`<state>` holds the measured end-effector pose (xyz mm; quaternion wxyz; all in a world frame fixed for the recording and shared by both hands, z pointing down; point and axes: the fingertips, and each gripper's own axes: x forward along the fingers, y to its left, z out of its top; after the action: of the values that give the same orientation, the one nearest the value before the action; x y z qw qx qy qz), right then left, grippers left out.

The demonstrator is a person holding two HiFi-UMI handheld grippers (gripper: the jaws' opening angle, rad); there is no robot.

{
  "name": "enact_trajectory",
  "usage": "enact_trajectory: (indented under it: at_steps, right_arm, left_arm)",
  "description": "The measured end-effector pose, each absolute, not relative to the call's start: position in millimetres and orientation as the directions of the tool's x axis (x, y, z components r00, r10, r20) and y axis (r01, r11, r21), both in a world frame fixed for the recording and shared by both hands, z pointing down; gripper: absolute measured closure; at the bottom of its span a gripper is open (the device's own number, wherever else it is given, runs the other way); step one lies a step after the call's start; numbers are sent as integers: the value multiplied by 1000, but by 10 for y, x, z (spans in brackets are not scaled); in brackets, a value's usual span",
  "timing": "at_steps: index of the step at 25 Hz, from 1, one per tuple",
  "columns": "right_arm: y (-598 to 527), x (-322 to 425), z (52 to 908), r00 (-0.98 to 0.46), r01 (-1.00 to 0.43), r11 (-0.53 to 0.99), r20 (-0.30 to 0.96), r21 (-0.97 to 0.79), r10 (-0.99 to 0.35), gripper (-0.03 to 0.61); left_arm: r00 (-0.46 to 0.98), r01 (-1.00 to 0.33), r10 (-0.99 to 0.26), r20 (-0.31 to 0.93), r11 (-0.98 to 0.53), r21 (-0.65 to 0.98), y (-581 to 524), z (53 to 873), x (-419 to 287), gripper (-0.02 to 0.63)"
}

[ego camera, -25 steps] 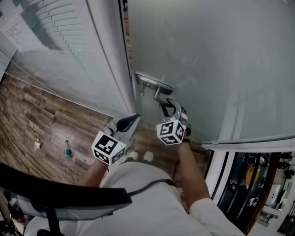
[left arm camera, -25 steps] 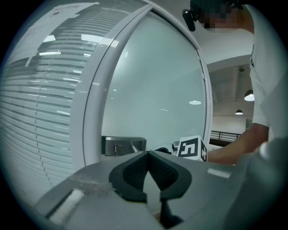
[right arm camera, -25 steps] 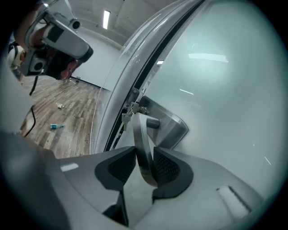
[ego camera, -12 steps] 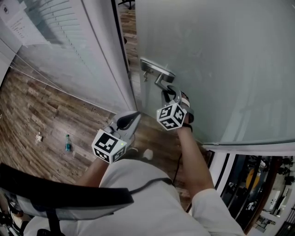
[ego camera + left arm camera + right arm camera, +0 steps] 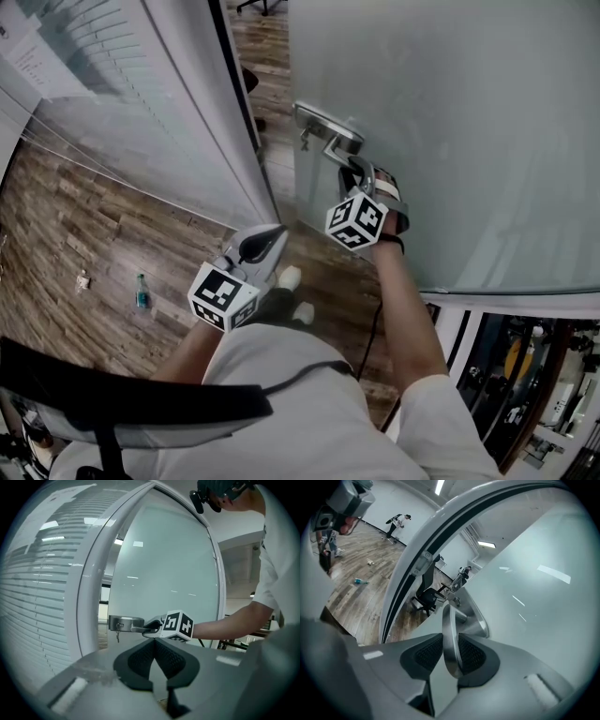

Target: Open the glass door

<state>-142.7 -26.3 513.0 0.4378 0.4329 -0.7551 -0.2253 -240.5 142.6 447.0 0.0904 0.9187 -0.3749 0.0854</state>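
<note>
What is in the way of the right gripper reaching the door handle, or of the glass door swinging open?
Nothing visible. The right gripper has just been closing its fingers on the door handle and grips it, and the glass door stands ajar. Through the gap shows wooden floor; an office chair stands farther beyond the doorway.

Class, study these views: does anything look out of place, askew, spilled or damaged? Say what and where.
A small blue bottle is on the wood floor to the person's left, with a small pale scrap near it. Both look like stray litter. The glass door and its handle look sound.
</note>
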Motion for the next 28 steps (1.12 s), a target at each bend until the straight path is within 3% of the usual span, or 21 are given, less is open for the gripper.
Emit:
enact_trajectory:
  at_steps: [7, 21, 28]
  right_arm:
    - [-521, -1348, 5150, -206, -469, 526, 492, 709, -846, 476]
    - [-871, -1184, 5023, -119, -526, 458, 472, 716, -874, 474]
    - [-1348, -887, 4933, -117, -539, 464, 483, 703, -868, 476]
  left_arm:
    - [770, -625, -594, 231, -775, 90, 1121, 4504, -2253, 612]
    - [928, -334, -318, 192, -941, 56, 829, 4387, -1747, 612]
    - [941, -285, -262, 217, -954, 87, 462, 4299, -1430, 612]
